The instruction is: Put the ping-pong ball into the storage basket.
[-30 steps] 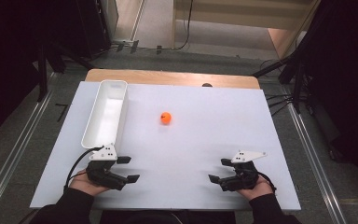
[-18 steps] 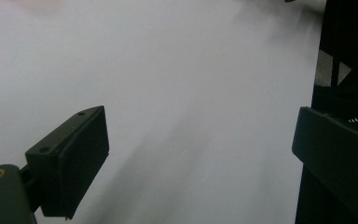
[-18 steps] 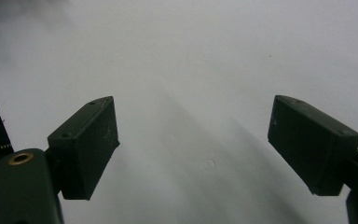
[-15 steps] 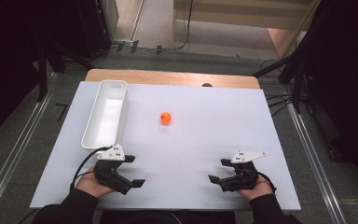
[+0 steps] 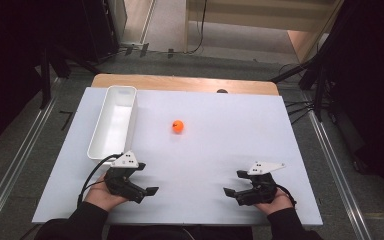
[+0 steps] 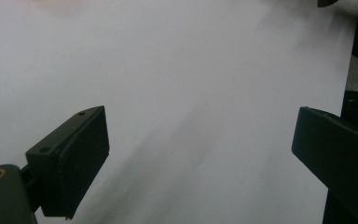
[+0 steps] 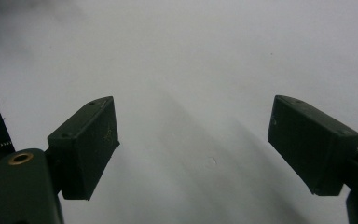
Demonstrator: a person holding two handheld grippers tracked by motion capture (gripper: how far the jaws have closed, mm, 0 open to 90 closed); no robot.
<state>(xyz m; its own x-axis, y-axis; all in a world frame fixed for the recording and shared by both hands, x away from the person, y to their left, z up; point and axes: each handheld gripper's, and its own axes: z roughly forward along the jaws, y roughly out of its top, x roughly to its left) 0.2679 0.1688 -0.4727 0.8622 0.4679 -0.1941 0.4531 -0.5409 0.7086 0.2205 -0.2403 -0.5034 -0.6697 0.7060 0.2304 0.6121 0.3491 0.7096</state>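
An orange ball point(image 5: 178, 126) lies on the white table top point(image 5: 205, 150), in the middle and far from both hands. My left gripper point(image 5: 147, 179) rests near the front edge at the left and points right. Its jaws have just been opening and now stand open with nothing between them. In the left gripper view that gripper point(image 6: 200, 154) frames bare white surface. My right gripper point(image 5: 234, 183) sits near the front edge at the right, points left and is open. In the right gripper view its jaws point(image 7: 198, 144) also hold nothing.
A long white bin point(image 5: 112, 125) stands along the table's left side, just beyond my left gripper. A wooden strip point(image 5: 180, 83) runs along the back edge with a small dark knob point(image 5: 222, 91). Dark stands and cables flank the table.
The left gripper's jaws have spread wider and the hand has shifted slightly up the table and turned. The right hand, ball and bin have stayed put.
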